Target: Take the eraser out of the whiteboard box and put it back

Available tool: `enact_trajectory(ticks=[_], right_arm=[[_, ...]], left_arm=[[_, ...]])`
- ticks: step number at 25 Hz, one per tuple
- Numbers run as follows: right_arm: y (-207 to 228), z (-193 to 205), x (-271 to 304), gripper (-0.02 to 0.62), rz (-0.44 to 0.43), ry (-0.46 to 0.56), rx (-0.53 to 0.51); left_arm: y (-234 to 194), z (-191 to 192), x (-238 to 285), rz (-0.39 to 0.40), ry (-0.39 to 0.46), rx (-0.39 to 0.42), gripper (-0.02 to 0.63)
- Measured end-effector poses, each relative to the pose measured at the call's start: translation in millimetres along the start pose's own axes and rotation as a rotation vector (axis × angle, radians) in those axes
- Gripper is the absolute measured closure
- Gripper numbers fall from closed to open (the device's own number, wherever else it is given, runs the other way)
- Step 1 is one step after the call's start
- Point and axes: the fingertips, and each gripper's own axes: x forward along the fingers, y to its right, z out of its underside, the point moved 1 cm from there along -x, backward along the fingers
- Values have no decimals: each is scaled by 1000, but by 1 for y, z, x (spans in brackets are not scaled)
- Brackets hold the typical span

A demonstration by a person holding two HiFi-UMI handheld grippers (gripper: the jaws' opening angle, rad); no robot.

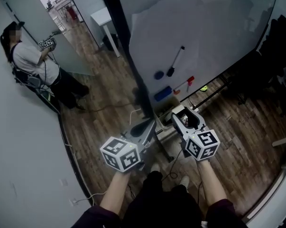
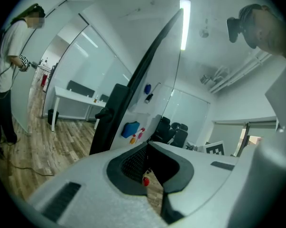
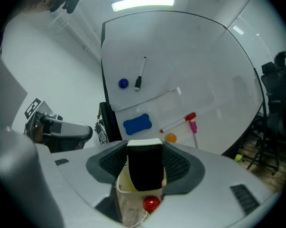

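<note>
While the right gripper (image 3: pixel 144 148) fingers clamp the black eraser (image 3: pixel 145 171) just over the box (image 3: pixel 125 191) below the whiteboard (image 3: pixel 180 70), left gripper (image 2: pixel 147 148) fingers pressed together, empty

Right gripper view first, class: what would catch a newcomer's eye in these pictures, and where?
The right gripper is clamped on a black eraser, over a cream box. Behind it stands a whiteboard bearing a blue bone-shaped block and a red-capped marker. The left gripper is shut on nothing.
</note>
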Motion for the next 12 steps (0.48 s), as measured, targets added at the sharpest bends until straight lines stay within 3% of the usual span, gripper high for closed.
enact_trajectory(ticks=[12], right_arm=[[3, 11, 8, 356, -11, -18, 21]], left_arm=[[-6, 5, 2, -8, -11, -9, 601]])
